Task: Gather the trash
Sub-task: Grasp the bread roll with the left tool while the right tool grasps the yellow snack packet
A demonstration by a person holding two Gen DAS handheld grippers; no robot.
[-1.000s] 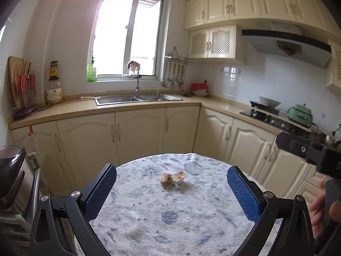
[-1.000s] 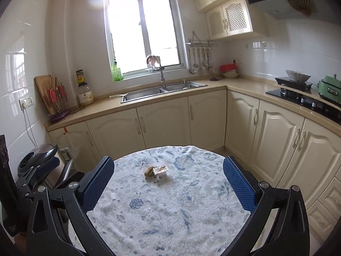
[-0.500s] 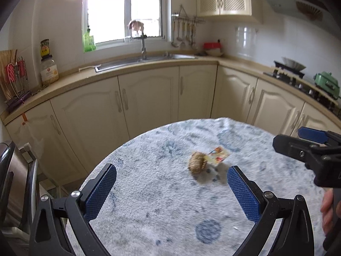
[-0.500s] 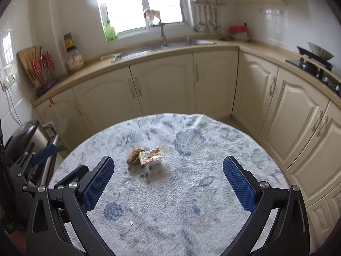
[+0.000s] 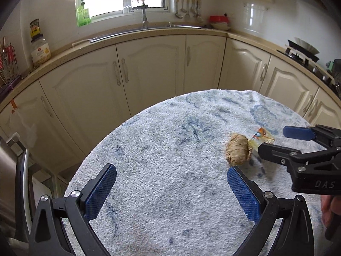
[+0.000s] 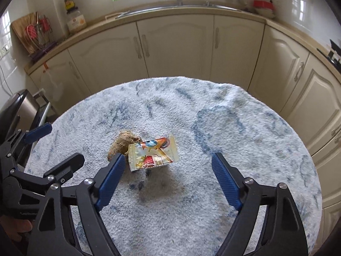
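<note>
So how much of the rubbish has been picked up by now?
None yet. The snack wrapper and brown crumpled wad both lie on the round table. Both tongs, left and right, are open and empty, the right nearest the wrapper. Picking up and binning remain.

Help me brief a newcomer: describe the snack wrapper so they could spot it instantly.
On the round table under a fluffy white-and-blue cloth, two bits of trash lie near the middle. The flat, shiny yellow snack wrapper printed with a strawberry touches a crumpled brown paper ball; only the wrapper is flat and colourful.
</note>
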